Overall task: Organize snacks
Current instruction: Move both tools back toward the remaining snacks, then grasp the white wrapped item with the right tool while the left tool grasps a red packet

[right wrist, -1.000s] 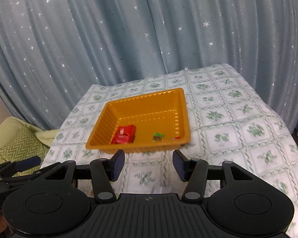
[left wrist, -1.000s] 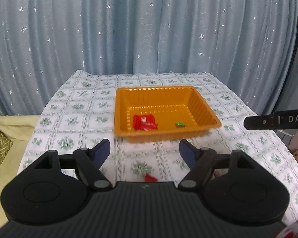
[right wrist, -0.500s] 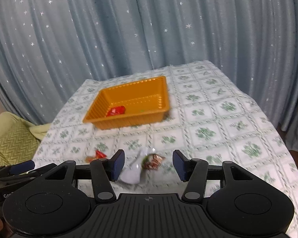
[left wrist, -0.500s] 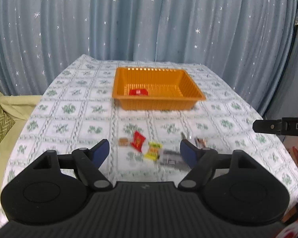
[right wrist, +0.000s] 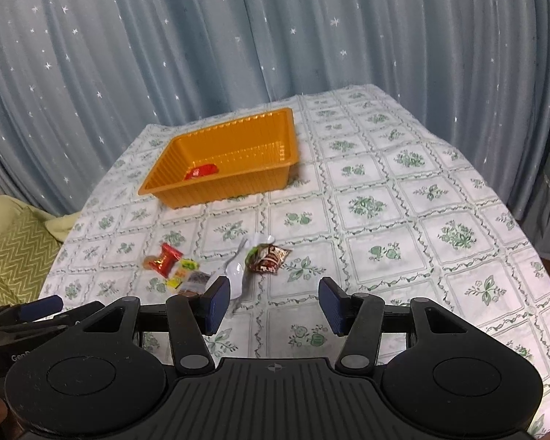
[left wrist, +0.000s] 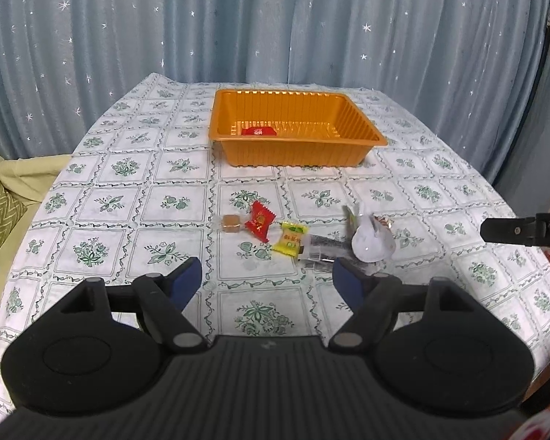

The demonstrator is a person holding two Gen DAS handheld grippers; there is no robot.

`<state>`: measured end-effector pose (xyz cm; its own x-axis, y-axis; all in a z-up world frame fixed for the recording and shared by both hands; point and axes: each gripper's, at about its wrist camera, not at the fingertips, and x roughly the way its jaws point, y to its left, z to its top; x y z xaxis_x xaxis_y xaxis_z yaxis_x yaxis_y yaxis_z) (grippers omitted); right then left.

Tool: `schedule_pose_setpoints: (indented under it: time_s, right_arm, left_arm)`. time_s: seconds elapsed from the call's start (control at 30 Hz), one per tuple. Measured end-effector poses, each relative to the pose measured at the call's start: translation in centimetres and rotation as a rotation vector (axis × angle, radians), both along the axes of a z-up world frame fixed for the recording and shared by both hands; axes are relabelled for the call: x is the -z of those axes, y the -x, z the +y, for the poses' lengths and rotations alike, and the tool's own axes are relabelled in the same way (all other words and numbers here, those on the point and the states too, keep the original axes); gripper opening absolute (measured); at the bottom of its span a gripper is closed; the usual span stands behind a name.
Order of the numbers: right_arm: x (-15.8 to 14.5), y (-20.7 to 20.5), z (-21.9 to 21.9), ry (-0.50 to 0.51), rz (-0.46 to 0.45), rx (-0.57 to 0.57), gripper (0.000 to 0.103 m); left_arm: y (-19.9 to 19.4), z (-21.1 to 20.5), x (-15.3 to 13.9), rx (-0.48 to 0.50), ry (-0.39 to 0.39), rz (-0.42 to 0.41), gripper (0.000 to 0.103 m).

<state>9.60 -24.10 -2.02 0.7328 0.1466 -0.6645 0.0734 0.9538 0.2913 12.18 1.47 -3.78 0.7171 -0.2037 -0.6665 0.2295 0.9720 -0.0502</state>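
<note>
An orange tray (left wrist: 297, 148) (right wrist: 223, 187) stands at the far middle of the table with a red packet (left wrist: 258, 131) (right wrist: 201, 171) inside. Nearer lie loose snacks in a row: a small brown cube (left wrist: 231, 223), a red wrapped candy (left wrist: 260, 220) (right wrist: 164, 259), a yellow packet (left wrist: 291, 239) (right wrist: 181, 270), a dark grey packet (left wrist: 321, 249) (right wrist: 195, 281), a white pouch (left wrist: 370, 242) (right wrist: 238, 275) and a brown packet (right wrist: 268, 257). My left gripper (left wrist: 267, 280) hovers open just short of the row. My right gripper (right wrist: 274, 304) is open too, empty, near the white pouch.
The table wears a white cloth with green flower squares (left wrist: 135, 198) (right wrist: 403, 220). Blue starred curtains (left wrist: 275, 22) hang behind it. A green zigzag cushion (right wrist: 14, 253) lies off the left edge. The right gripper's finger (left wrist: 513, 230) shows at the right of the left wrist view.
Both grippers have pulled back from the tray and sunk lower, so the row of loose snacks has come into view in front of them. Their jaws look unchanged.
</note>
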Motion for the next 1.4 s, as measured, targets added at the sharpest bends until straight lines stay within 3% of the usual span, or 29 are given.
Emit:
schedule_pose_setpoints:
  time_s: [0.33,0.77,1.07,1.2,1.4]
  right_arm:
    - [2.3,-2.5,1.0,-0.008,0.038,-0.026,0.054]
    - [5.7,-9.6,3.7,-0.032,0.088,-0.080,0.054]
    - [8.6,-13.6,5.2,0.025,0.138,-0.098,0.053]
    - [9.1,-14.5,6.0,0.077,0.150,-0.107,0.040]
    - [9.3,-14.7,6.7,0.136,0.147,-0.132,0.029]
  left_arm:
    - [-2.0,-0.1,2.5,0.018,-0.036,0.032,0.076]
    - [-5.8,1.3,4.3,0.019,-0.077,0.039,0.076]
    - [-7.7,2.1,5.5,0.007,-0.070,0.044,0.076]
    - [-8.1,1.8,5.8,0.017,-0.066,0.048,0.076]
    - [-8.2,1.5,6.1,0.034,-0.064,0.055,0.076]
